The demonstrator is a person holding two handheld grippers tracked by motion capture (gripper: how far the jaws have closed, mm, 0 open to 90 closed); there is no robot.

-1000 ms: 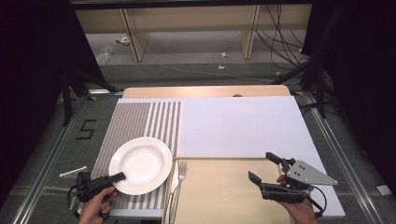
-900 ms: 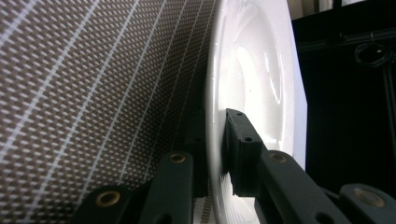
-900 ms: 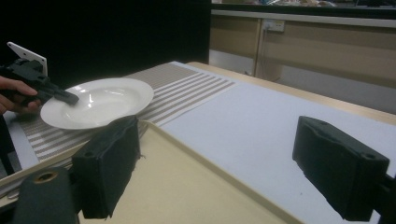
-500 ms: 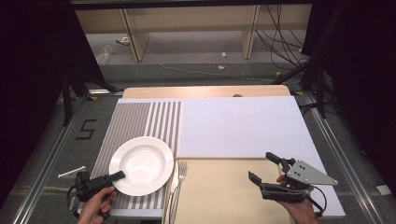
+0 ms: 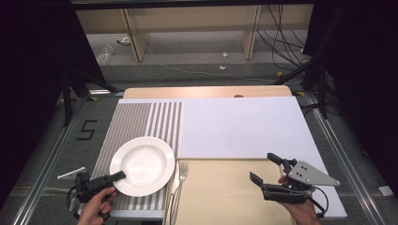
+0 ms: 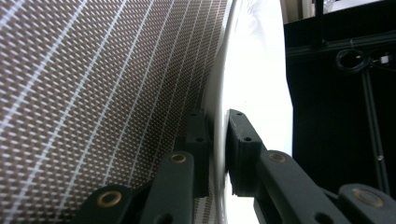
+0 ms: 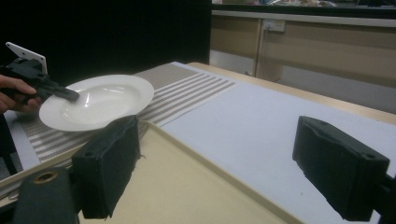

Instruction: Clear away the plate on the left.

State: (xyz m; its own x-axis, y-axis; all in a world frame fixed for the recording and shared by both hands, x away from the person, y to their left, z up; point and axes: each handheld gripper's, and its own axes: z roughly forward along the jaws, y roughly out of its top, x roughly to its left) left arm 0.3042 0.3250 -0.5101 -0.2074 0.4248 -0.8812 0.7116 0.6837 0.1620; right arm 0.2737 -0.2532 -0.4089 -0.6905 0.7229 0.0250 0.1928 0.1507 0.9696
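Note:
A white plate point(image 5: 143, 165) lies on the striped placemat point(image 5: 136, 122) at the table's left. My left gripper point(image 5: 117, 176) is shut on its near-left rim. In the left gripper view the two jaws point(image 6: 218, 140) pinch the thin plate point(image 6: 257, 70) edge, with the woven placemat point(image 6: 116, 70) just beside it. My right gripper point(image 5: 264, 168) stands open over the beige tray point(image 5: 220, 201), holding nothing. In the right gripper view its jaws point(image 7: 219, 154) are wide apart, and the plate point(image 7: 100, 100) and the left gripper point(image 7: 70, 94) show farther off.
A fork point(image 5: 180, 176) and a knife point(image 5: 173, 187) lie between the placemat and the tray. A large white mat point(image 5: 239, 126) covers the table's middle and right. Cables and table legs are on the floor beyond the far edge.

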